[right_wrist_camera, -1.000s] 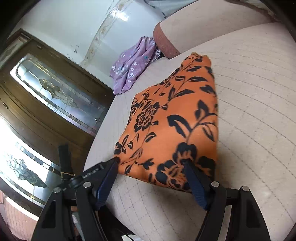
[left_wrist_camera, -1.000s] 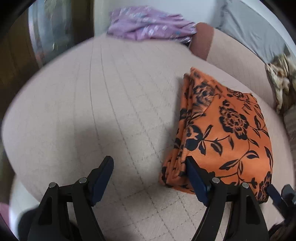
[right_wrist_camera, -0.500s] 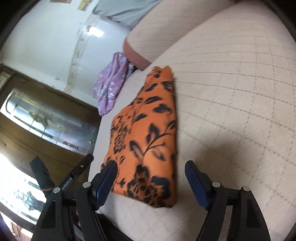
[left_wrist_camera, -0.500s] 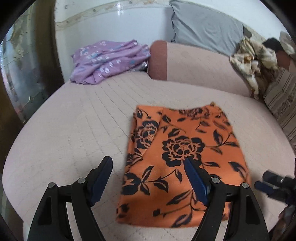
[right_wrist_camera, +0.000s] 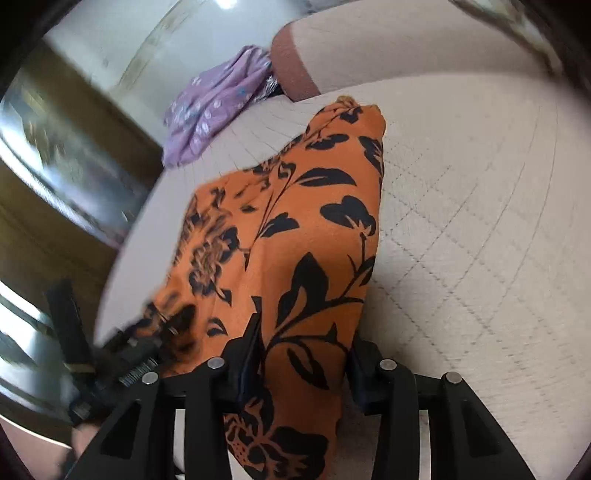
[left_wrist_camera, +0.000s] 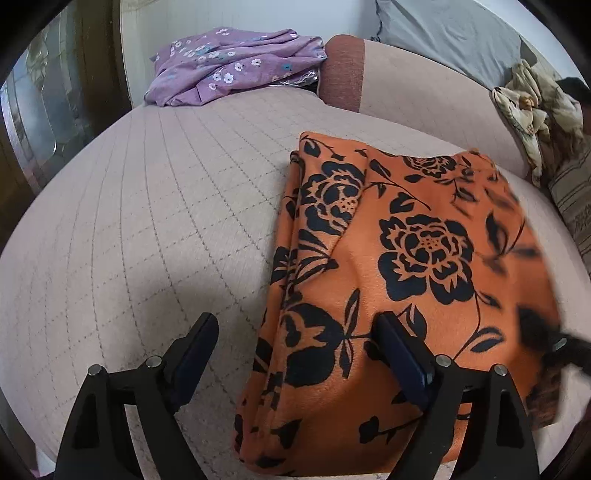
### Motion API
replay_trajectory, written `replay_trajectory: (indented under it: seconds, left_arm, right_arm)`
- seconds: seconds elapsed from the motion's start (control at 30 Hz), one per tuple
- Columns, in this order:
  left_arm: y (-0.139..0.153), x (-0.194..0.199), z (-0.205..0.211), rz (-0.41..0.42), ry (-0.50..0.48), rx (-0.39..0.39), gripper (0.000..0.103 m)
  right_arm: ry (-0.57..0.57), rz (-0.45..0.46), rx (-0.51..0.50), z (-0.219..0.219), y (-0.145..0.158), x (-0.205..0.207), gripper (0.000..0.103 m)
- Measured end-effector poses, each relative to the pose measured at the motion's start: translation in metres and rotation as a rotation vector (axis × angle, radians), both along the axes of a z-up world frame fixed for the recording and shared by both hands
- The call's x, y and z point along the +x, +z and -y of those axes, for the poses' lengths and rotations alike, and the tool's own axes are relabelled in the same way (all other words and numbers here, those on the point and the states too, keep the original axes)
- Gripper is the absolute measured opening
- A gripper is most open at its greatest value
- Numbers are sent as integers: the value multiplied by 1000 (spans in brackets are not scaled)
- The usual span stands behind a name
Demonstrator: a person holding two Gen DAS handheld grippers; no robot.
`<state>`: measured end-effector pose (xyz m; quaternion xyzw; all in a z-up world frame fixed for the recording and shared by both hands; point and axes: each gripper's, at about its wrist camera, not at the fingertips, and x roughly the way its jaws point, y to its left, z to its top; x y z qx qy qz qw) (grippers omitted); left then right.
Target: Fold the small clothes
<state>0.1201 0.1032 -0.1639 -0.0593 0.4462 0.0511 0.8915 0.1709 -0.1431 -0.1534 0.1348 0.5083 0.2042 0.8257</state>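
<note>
A folded orange cloth with black flowers (left_wrist_camera: 399, 280) lies on the beige quilted sofa seat (left_wrist_camera: 155, 229). My left gripper (left_wrist_camera: 299, 343) is open; its right finger (left_wrist_camera: 402, 350) rests over the cloth's near left part, its left finger over bare seat. In the right wrist view the cloth (right_wrist_camera: 295, 236) runs between the fingers of my right gripper (right_wrist_camera: 303, 350), which has closed in on its near right edge and lifts it. The right gripper also shows, blurred, in the left wrist view (left_wrist_camera: 554, 343).
A purple flowered garment (left_wrist_camera: 229, 62) lies at the seat's far left corner, by the armrest (left_wrist_camera: 343, 70). A grey cushion (left_wrist_camera: 443, 33) and a crumpled beige cloth (left_wrist_camera: 528, 103) sit at the back right. A wooden glass door (right_wrist_camera: 55, 177) stands left.
My right gripper has moved onto the cloth's near right edge and closed on it, raising that side. My left gripper has shifted left, staying open over the cloth's left edge.
</note>
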Motion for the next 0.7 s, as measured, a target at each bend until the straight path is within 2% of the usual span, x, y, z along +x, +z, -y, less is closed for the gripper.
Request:
replay_trajectory:
  seconds: [0.03, 0.07, 0.13, 0.17, 0.27, 0.37, 0.4, 0.43, 0.47, 0.5, 0.6, 0.63, 0.67, 0.7]
  left_arm:
    - [0, 1, -1, -2, -2, -6, 89]
    - [0, 1, -2, 0, -2, -10, 89]
    - [1, 1, -5, -3, 0, -24, 89]
    - [0, 1, -6, -4, 3, -29, 89]
    - [0, 2, -5, -6, 10, -31, 89]
    - [-1, 1, -6, -5, 9, -32, 90]
    - [-1, 2, -7, -6, 9, -36, 90]
    - [-2, 1, -8, -7, 10, -40, 90]
    - [-2, 1, -9, -7, 12, -39, 91]
    - [-2, 0, -9, -6, 15, -39, 91]
    - [-1, 0, -7, -7, 19, -35, 92]
    - [-1, 0, -6, -6, 16, -32, 92]
    - [-1, 0, -5, -4, 15, -29, 92]
    - [0, -1, -5, -2, 13, -28, 92]
  right_arm:
    - [3, -32, -18, 1, -11, 3, 51]
    - [-15, -74, 14, 8, -22, 6, 62]
    - [-92, -120, 204, 34, -27, 8, 66]
    - [-122, -105, 233, 43, -22, 9, 67]
    - [-199, -58, 297, 66, -12, 18, 77]
    - [-239, -155, 423, 73, -31, 50, 78]
    - [-244, -183, 425, 70, -37, 59, 74]
    - [-220, -204, 416, 62, -42, 66, 63]
    - [-151, -186, 354, 45, -38, 71, 46]
    - [-125, -146, 260, 32, -28, 70, 43]
    - [-38, 8, -1, 0, 4, 59, 40]
    - [-17, 18, -57, -6, 3, 58, 40]
    - [-23, -8, -57, -4, -5, 63, 42]
    - [-44, -32, -17, 6, -12, 66, 55]
